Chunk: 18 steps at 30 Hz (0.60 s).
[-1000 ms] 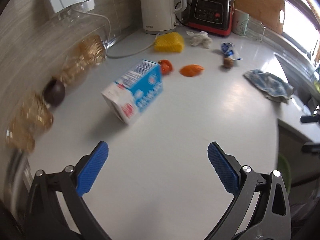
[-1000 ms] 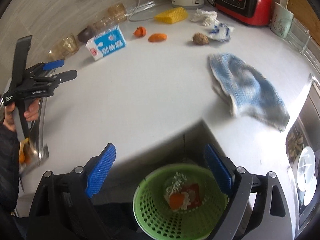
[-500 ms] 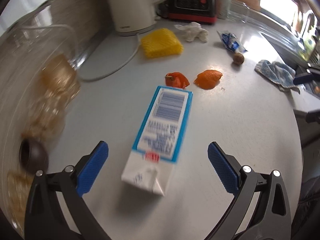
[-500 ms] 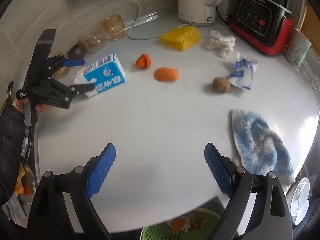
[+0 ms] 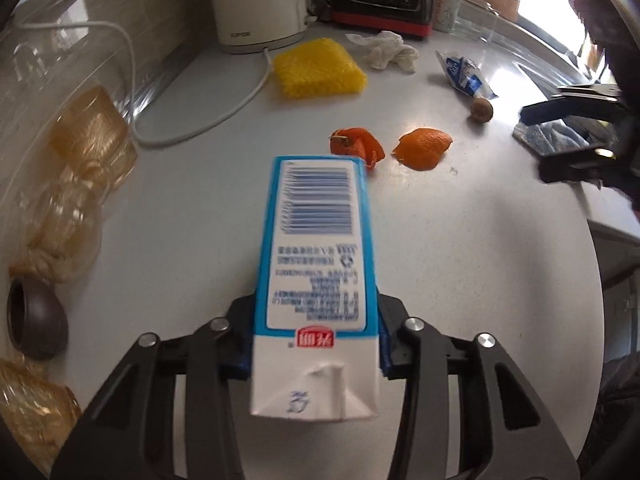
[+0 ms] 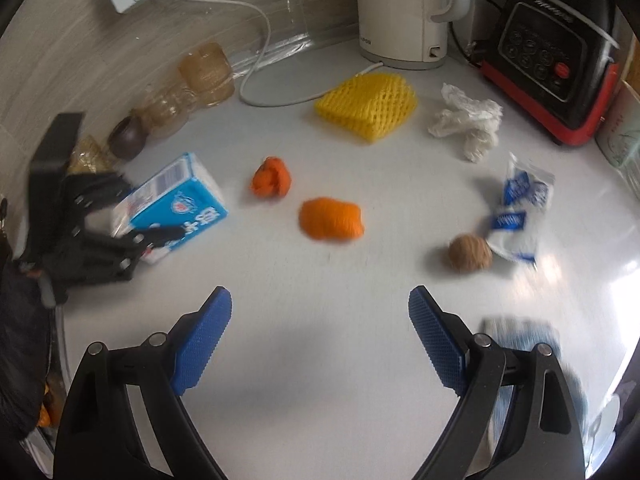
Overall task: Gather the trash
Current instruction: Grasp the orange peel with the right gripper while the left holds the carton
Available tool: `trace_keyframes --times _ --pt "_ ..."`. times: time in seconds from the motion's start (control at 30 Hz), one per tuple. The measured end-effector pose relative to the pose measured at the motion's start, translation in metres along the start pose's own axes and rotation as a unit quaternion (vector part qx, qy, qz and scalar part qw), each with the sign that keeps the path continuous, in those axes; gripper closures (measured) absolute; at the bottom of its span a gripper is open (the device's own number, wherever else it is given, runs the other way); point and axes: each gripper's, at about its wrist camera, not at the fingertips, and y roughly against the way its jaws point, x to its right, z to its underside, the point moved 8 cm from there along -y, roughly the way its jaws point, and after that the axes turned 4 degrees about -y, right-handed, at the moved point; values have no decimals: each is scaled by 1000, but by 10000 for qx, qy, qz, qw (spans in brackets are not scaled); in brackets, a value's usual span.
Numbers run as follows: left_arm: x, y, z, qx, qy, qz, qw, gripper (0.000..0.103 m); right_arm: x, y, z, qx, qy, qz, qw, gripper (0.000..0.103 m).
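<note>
The left tongs (image 5: 316,344) have just been closing and now clasp the near end of a blue-and-white carton (image 5: 316,264) lying on the bench (image 5: 192,208). The right tongs (image 6: 320,336) gape with nothing between them, orange peel (image 6: 331,219) lying beyond.

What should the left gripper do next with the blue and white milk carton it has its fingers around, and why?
Probably lift it straight up off the white countertop. The left gripper has just been closing, and its jaws now sit against both sides of the blue and white milk carton, which looks gripped near its folded end. The open right gripper is empty and apart from it.
</note>
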Motion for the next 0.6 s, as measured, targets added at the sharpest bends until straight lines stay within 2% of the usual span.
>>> trace_keyframes --times 0.2,0.3,0.43,0.5,0.6 --pt "11 11 3 308 441 105 9985 62 7 -51 -27 -243 299 163 9991 45" --pt "13 15 4 396 627 146 9971 62 5 -62 -34 -242 250 60 9994 47" --pt "13 19 7 424 833 120 9955 62 -1 -70 -39 -210 448 155 9987 48" --pt "13 22 9 455 905 111 9948 62 -2 -71 -40 -187 594 286 9976 56" --pt "16 24 12 449 986 65 9941 62 -6 -69 -38 -219 593 131 9979 74"
